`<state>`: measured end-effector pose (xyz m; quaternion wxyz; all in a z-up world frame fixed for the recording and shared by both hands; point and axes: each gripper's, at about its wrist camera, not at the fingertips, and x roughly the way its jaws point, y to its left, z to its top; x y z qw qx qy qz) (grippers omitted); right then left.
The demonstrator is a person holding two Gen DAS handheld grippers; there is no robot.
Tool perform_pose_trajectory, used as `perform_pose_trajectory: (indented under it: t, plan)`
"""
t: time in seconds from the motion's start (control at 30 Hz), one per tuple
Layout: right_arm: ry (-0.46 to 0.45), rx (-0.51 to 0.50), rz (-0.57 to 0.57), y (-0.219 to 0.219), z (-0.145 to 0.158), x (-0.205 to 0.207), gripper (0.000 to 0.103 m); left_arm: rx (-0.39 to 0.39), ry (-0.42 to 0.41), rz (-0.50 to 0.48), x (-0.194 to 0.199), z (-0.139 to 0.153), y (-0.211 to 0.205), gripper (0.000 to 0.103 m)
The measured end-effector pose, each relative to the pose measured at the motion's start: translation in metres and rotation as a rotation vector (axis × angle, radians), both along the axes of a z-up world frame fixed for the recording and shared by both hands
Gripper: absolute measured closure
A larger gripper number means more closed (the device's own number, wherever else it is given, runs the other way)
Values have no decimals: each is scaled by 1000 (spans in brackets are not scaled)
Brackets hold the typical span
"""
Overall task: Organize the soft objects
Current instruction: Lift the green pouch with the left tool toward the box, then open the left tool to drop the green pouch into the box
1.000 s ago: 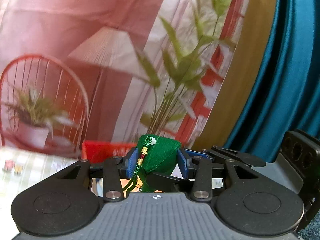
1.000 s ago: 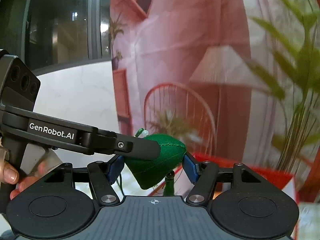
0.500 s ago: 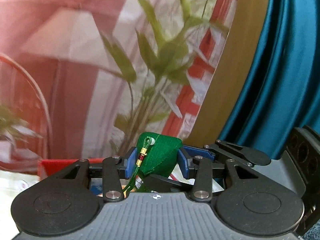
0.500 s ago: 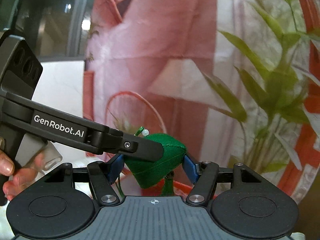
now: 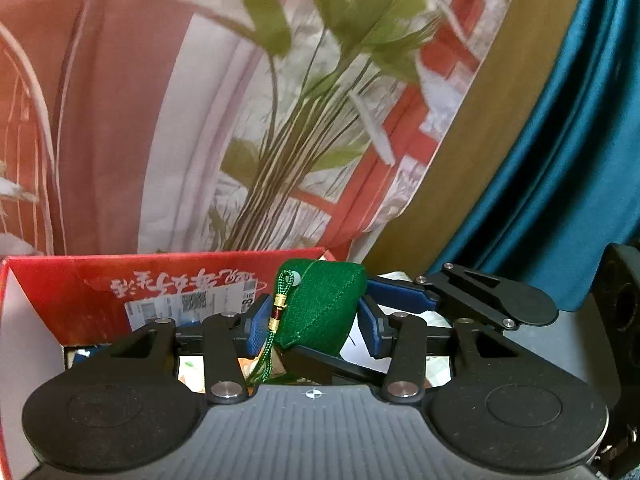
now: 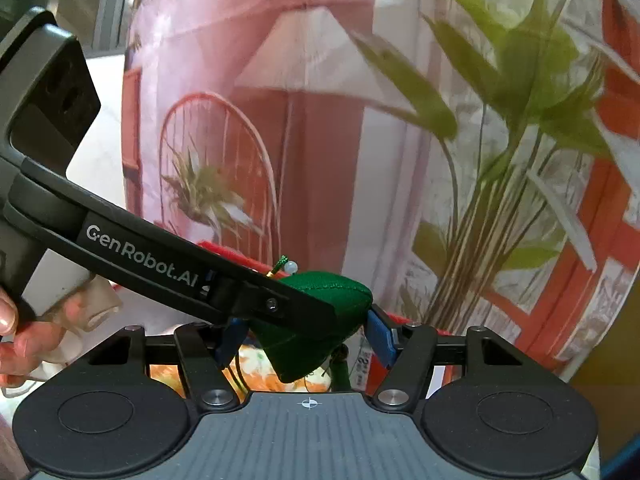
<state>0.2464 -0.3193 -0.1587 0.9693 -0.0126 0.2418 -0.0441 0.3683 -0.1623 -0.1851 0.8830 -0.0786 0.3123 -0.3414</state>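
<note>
Left gripper (image 5: 314,326), jaws opening, and right gripper (image 6: 306,340) both clasp 1 green stuffed pouch (image 5: 320,312). Red cardboard box (image 5: 80,296) beyond; printed plant backdrop (image 5: 280,120) behind.

Green pouch (image 5: 320,308), gold-beaded cord (image 5: 276,312); red box (image 5: 80,292); teal curtain (image 5: 560,160).

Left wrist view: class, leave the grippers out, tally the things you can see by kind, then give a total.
Green pouch: 1
Red cardboard box: 1
Teal curtain: 1
Printed backdrop: 1
Total: 4
</note>
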Motion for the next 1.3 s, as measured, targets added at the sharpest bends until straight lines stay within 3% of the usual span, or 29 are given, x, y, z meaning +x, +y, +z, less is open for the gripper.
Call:
perform_pose_trajectory:
  t: [0.37,0.57,0.63,0.73,0.97,1.3]
  plan:
    - [78,33,-130,-14,-26,15,43,30,20,27,10,-11,-13,50]
    - [95,79,-208,-25,-35,18,41,78,-10,84,5,-11,-5,32]
    - [95,73,-212,-24,-35,18,33,92,-21,107,3,-10,-1,26]
    - [105,62,-212,-23,-37,19,32,118,-39,134,-2,-9,5,18]
    - [104,53,-217,-20,-36,18,31,184,-66,183,-18,-4,20,10]
    - [-2,76,-238,-2,-7,-23,1,231,-134,275,-62,25,51,0]
